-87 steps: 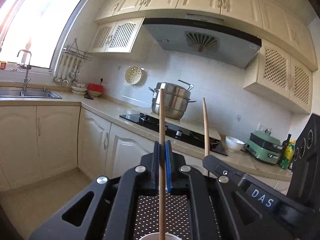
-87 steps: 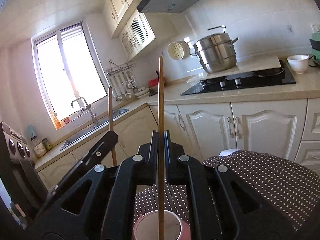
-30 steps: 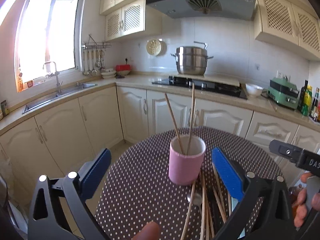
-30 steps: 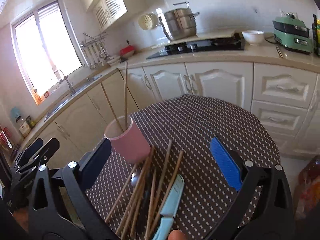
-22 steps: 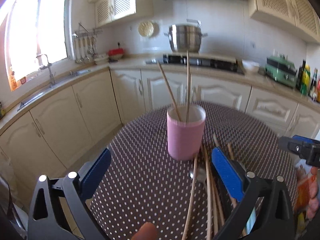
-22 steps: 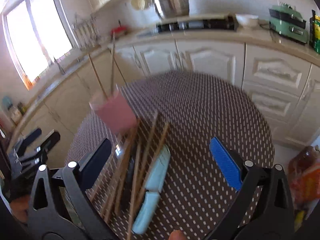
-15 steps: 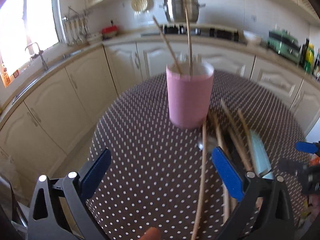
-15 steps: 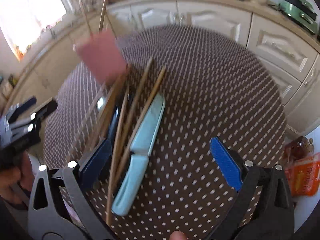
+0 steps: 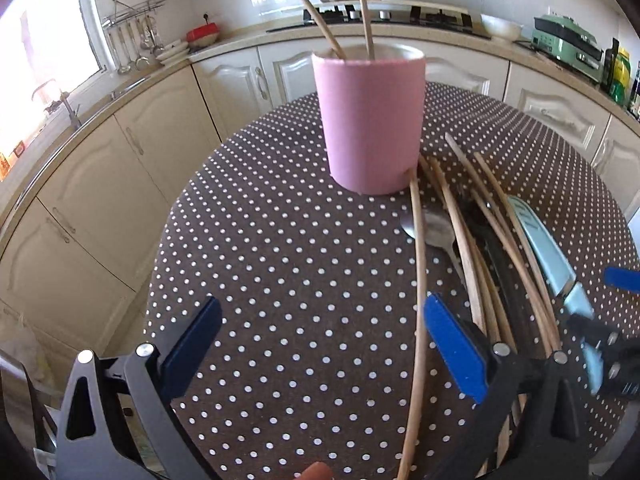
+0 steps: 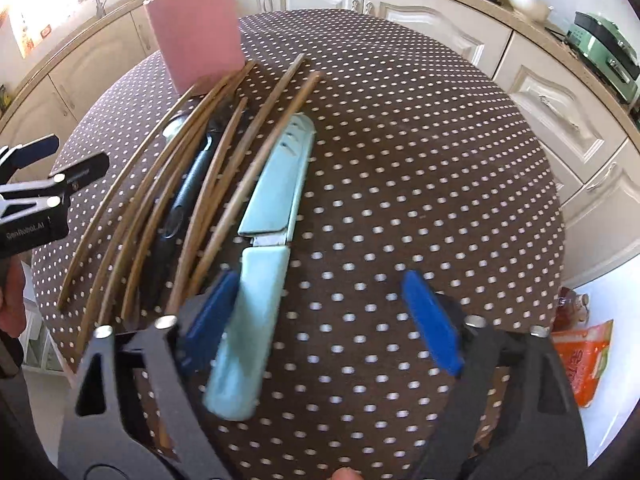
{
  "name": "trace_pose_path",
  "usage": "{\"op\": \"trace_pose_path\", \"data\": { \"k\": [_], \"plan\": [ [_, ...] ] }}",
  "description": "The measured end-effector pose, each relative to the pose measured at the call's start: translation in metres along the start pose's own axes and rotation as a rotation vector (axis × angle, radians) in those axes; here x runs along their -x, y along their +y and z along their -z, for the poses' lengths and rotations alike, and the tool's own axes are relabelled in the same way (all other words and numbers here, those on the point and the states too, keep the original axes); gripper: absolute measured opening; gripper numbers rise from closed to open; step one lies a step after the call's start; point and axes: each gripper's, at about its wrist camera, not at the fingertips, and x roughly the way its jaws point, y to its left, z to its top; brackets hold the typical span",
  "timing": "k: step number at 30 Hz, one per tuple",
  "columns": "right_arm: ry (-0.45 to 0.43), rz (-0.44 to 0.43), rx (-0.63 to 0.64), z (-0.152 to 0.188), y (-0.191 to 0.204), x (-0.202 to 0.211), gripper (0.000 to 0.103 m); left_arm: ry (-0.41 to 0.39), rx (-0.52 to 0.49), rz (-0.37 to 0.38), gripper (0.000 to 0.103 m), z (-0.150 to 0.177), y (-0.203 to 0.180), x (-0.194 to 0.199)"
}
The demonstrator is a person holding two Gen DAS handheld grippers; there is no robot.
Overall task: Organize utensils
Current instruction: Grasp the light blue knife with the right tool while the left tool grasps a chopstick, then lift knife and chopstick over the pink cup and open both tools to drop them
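Blue-padded right gripper (image 10: pixel 320 320) closing around knife (image 10: pixel 256 280).

bare dotted tablecloth (image 9: pixel 280 264) left of pile and right of knife (image 10: pixel 276 184): open passage. chopsticks (image 10: pixel 160 208) crowded against pink cup (image 9: pixel 372 120), blocking its near right side.

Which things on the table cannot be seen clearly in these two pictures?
- Metal spoon: left wrist view, handle hidden under wooden chopsticks.
- Dark-handled utensil: right wrist view, its working end buried among the chopsticks.
- Pink cylindrical cup: right wrist view, rim cut by the top edge.
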Motion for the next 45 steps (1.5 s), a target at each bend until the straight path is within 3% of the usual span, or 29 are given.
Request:
{"op": "trace_pose_path", "data": {
  "k": [2,6,10,12,13,15,16,17,18,20,29,45],
  "plan": [
    [0.007,-0.01,-0.013,-0.005,-0.008,0.002,0.066,0.005,-0.014,-0.004,0.099,-0.001,-0.003,-0.002],
    [-0.002,-0.056,-0.015,-0.029,-0.009,0.001,0.067,0.026,-0.037,-0.012,0.099,-0.011,-0.008,-0.011],
    [0.043,-0.068,0.009,-0.052,-0.003,-0.02,0.067,0.066,-0.063,0.005,0.098,-0.025,-0.014,-0.024],
    [0.046,-0.049,0.031,-0.059,0.002,-0.027,0.066,0.098,-0.081,0.022,0.086,-0.029,-0.019,-0.033],
    [0.049,-0.04,0.043,-0.062,0.004,-0.029,0.064,0.115,-0.084,0.035,0.074,-0.029,-0.021,-0.037],
    [0.045,-0.043,0.053,-0.065,0.006,-0.029,0.047,0.128,-0.08,0.077,0.064,-0.034,-0.023,-0.04],
    [0.042,-0.042,0.055,-0.066,0.006,-0.028,0.028,0.136,-0.087,0.104,0.053,-0.036,-0.025,-0.04],
    [0.04,-0.038,0.057,-0.067,0.006,-0.028,0.028,0.142,-0.088,0.127,0.039,-0.038,-0.026,-0.04],
    [0.036,-0.047,0.063,-0.068,0.005,-0.028,0.028,0.149,-0.085,0.157,0.033,-0.039,-0.027,-0.04],
    [0.029,-0.077,0.04,-0.064,-0.001,-0.025,0.027,0.144,-0.096,0.16,0.008,-0.04,-0.032,-0.04],
    [-0.066,-0.23,-0.087,-0.043,-0.029,-0.004,0.027,0.087,-0.013,0.199,0.005,-0.021,-0.019,-0.016],
    [-0.322,-0.346,-0.119,-0.033,-0.035,0.055,0.026,-0.298,0.172,0.293,0.005,-0.022,0.029,0.076]
  ]
}}
